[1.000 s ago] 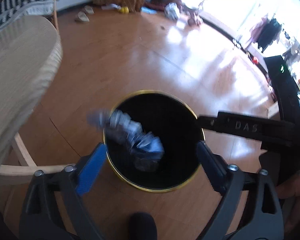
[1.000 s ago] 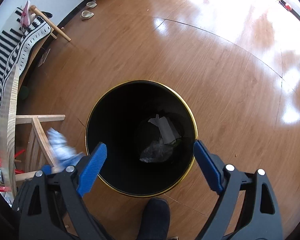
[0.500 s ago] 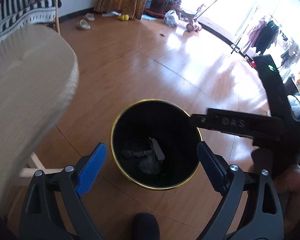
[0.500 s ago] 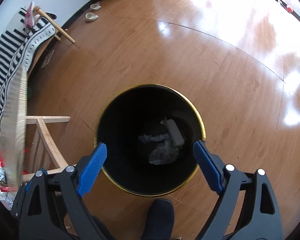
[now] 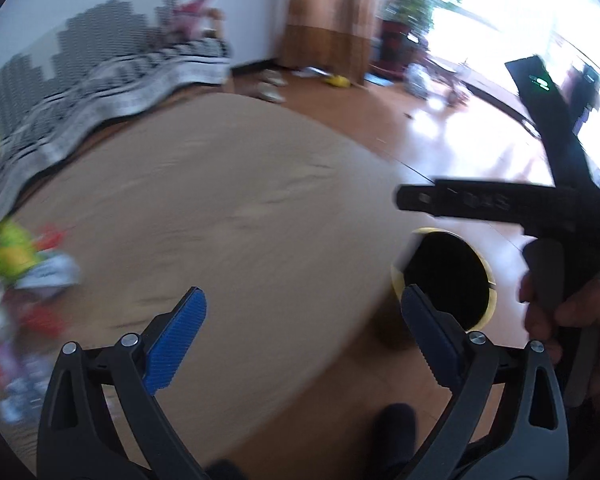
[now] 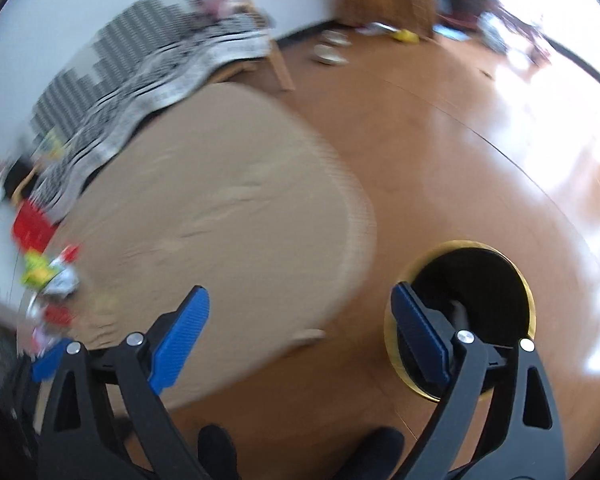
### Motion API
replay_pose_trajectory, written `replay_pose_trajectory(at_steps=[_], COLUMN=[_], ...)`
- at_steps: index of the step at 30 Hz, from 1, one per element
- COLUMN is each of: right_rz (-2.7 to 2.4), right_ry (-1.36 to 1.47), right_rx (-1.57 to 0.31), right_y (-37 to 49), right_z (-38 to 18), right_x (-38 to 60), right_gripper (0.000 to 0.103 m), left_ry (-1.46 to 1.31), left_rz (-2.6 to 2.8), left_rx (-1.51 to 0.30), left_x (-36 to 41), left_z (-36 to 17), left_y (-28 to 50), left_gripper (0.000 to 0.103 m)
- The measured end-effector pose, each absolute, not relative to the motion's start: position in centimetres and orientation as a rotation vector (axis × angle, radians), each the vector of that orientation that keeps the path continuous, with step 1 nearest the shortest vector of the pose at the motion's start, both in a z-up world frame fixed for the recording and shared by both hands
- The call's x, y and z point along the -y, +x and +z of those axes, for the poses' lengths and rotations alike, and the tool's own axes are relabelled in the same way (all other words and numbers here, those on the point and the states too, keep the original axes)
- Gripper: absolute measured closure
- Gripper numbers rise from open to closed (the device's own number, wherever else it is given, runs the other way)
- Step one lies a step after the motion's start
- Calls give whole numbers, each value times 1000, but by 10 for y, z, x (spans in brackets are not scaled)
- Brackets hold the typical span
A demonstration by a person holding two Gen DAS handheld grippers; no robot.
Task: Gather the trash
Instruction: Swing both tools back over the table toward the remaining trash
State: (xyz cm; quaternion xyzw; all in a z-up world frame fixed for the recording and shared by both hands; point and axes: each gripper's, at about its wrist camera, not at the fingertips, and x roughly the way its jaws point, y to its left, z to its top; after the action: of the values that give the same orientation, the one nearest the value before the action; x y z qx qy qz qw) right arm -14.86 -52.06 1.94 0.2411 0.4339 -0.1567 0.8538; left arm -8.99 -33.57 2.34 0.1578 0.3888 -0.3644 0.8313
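Note:
My left gripper [image 5: 300, 300] hangs over the beige padded seat [image 5: 220, 220]; its jaws are opening and nothing is between them. My right gripper [image 6: 300, 296] is open and empty too, above the same seat's [image 6: 220, 200] near edge. The black bin with a gold rim [image 5: 444, 264] stands on the floor to the right, past my left gripper's right finger. In the right wrist view the bin [image 6: 460, 245] lies behind the right finger. Blurred colourful wrappers [image 5: 24, 256] lie at the seat's left edge, also seen as wrappers [image 6: 48, 276] in the right wrist view.
A black-and-white striped cloth [image 5: 120, 80] drapes over furniture behind the seat. Slippers [image 6: 332, 52] and small clutter lie on the wooden floor [image 6: 460, 140] near a curtain. A hand [image 5: 560, 312] holds the right gripper's body. A dark-socked foot [image 5: 392, 420] is at the bottom.
A crumpled wrapper dropped from between the left fingers into the bin. Both views then swung up and left, from over the bin to over the beige seat.

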Motion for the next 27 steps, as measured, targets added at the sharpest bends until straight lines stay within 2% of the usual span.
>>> replay_pose_trajectory(at_steps=[7, 14, 19, 27], right_rz=[-72, 180, 255, 263], right_ry=[321, 152, 33, -55], right_rx=[-932, -1003, -1071, -1126], right_y=[-79, -38, -30, -28], right_z=[41, 31, 10, -14], right_x=[393, 266, 214, 197], right_gripper=[12, 13, 13, 13], left_ry=[244, 152, 105, 119], left_rz=[-506, -292, -248, -243], left_rx=[-801, -870, -931, -1012], left_x=[173, 58, 28, 39], left_z=[32, 14, -6, -32], left_y=[-37, 4, 34, 69], left_gripper=[8, 7, 7, 7])
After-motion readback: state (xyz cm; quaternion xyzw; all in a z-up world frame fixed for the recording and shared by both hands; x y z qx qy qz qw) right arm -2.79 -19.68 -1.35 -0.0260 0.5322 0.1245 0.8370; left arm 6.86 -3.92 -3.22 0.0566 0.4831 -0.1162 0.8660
